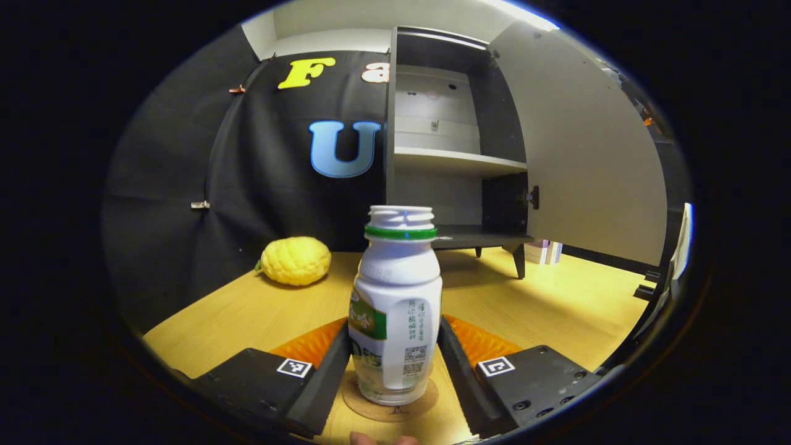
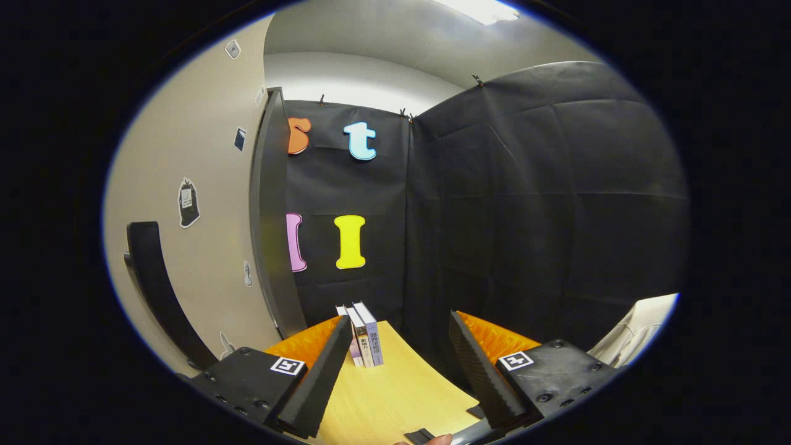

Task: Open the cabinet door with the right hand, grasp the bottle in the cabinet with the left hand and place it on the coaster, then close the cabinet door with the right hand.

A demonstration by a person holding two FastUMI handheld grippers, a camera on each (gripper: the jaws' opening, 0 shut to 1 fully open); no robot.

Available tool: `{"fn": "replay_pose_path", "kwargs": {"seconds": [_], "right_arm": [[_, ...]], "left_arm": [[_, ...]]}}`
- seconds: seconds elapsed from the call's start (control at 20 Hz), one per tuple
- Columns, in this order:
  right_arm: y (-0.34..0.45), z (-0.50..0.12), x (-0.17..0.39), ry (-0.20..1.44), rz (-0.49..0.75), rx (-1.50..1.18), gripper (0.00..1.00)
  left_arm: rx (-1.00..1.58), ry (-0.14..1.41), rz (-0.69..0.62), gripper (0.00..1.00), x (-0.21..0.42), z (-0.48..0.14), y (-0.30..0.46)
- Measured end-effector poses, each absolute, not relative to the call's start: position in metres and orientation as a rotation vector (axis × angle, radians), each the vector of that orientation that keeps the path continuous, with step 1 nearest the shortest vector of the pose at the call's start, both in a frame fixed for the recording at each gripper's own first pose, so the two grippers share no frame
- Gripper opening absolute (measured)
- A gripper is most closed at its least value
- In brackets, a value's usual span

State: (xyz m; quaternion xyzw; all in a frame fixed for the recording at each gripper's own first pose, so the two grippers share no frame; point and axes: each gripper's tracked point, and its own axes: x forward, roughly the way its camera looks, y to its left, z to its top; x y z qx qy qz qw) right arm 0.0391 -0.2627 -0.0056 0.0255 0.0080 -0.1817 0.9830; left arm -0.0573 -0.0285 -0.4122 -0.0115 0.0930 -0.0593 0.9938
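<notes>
A white bottle (image 1: 395, 296) with a green neck ring and no cap stands upright on a round coaster (image 1: 390, 405) on the wooden table. My left gripper (image 1: 394, 324) is shut on the bottle, a finger against each side. Behind it the dark cabinet (image 1: 457, 161) stands with its door (image 1: 587, 154) swung wide to the right and its shelves bare. In the right gripper view, my right gripper (image 2: 400, 318) is open and holds nothing. The door's outer face (image 2: 198, 185), with its curved black handle (image 2: 154, 278), is close on its left.
A bumpy yellow fruit (image 1: 295, 261) lies on the table, left of the cabinet. Several books (image 2: 364, 343) stand upright at the far table edge ahead of the right gripper. A pale cloth (image 2: 636, 330) hangs at the right.
</notes>
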Motion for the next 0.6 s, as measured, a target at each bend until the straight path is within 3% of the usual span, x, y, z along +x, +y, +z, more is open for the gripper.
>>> {"fn": "replay_pose_path", "kwargs": {"seconds": [0.25,0.6], "right_arm": [[-0.264,-0.009,0.037,0.014,-0.359,0.065,0.98],[-0.259,0.001,0.035,-0.024,-0.315,0.115,0.98]], "left_arm": [[0.007,0.202,-0.089,0.93,-0.058,-0.396,-0.028],[-0.043,0.203,-0.080,0.94,-0.050,-0.322,-0.034]]}}
